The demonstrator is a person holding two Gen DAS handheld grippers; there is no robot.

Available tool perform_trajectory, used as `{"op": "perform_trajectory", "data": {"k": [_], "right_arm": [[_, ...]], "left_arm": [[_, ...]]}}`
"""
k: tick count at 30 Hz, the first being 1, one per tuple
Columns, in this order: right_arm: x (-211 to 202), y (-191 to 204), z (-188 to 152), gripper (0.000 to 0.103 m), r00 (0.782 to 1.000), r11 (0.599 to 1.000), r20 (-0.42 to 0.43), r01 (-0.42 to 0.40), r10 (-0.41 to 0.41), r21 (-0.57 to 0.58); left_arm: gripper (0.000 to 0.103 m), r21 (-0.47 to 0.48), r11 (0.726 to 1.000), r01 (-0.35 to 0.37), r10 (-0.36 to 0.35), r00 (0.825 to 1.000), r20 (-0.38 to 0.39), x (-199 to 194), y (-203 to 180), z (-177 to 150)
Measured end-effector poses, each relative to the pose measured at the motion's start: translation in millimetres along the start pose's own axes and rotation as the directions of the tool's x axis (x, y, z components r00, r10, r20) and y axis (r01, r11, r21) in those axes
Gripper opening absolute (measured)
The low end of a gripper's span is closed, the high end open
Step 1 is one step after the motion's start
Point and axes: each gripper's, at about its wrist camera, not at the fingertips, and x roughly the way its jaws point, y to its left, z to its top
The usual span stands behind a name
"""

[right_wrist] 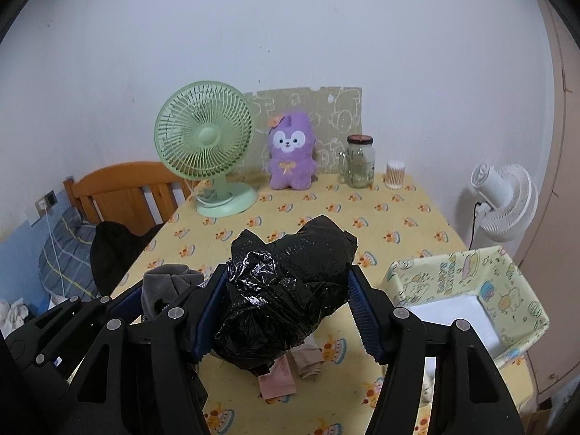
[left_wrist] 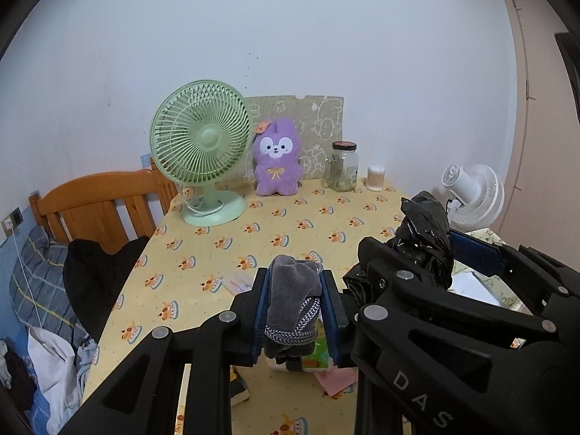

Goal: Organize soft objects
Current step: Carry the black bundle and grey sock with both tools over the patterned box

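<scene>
My left gripper (left_wrist: 294, 282) is shut on a rolled grey sock (left_wrist: 293, 290) with a patterned cuff, held above the yellow tablecloth (left_wrist: 275, 232). The sock also shows at the left of the right wrist view (right_wrist: 166, 286). My right gripper (right_wrist: 286, 282) is shut on a crumpled black plastic bag (right_wrist: 290, 290), held above the table; the bag shows at the right of the left wrist view (left_wrist: 424, 232). A yellow fabric storage box (right_wrist: 507, 282) with a white bottom stands at the table's right edge. A purple plush toy (left_wrist: 277, 159) sits at the back.
A green desk fan (left_wrist: 203, 145), a glass jar (left_wrist: 342, 166) and a cotton-swab tub (left_wrist: 376, 177) stand along the back wall. A pink paper (right_wrist: 277, 380) and beige cloth (right_wrist: 308, 360) lie under the bag. A white fan (right_wrist: 504, 199) stands right; a bed (left_wrist: 43, 272) lies left.
</scene>
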Motion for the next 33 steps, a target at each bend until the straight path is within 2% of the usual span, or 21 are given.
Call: {"op": "perform_trajectory", "data": {"k": [8,18,26,33], "right_arm": [[-8.5,-17.0,4.3,0.067,1.000,1.000,0.003,-0.002,0.002,0.002],[-13.8,-47.4,7.6,0.067,0.999,0.999,-0.005,0.039,-0.039,0.002],[-18.2,-84.5,13.7,0.067,0.997,0.997,0.010,0.078,-0.078,0.026],[-16.2,-117.3,14.5,0.067,0.995,0.993,-0.004,0.102,-0.102,0.060]], "left_arm": [[0.026,0.007,1.000,0.012,-0.012,1.000,-0.003,-1.8,-18.2,3.9],[0.026,0.022,0.998,0.058,-0.058,0.998,-0.009,5.2,-51.5,12.2],[0.026,0.050,0.994,0.093,-0.093,0.996,-0.002,13.2,-84.1,23.4],[0.026,0.077,0.989,0.129,-0.128,0.991,-0.027,24.8,-113.8,28.6]]}}
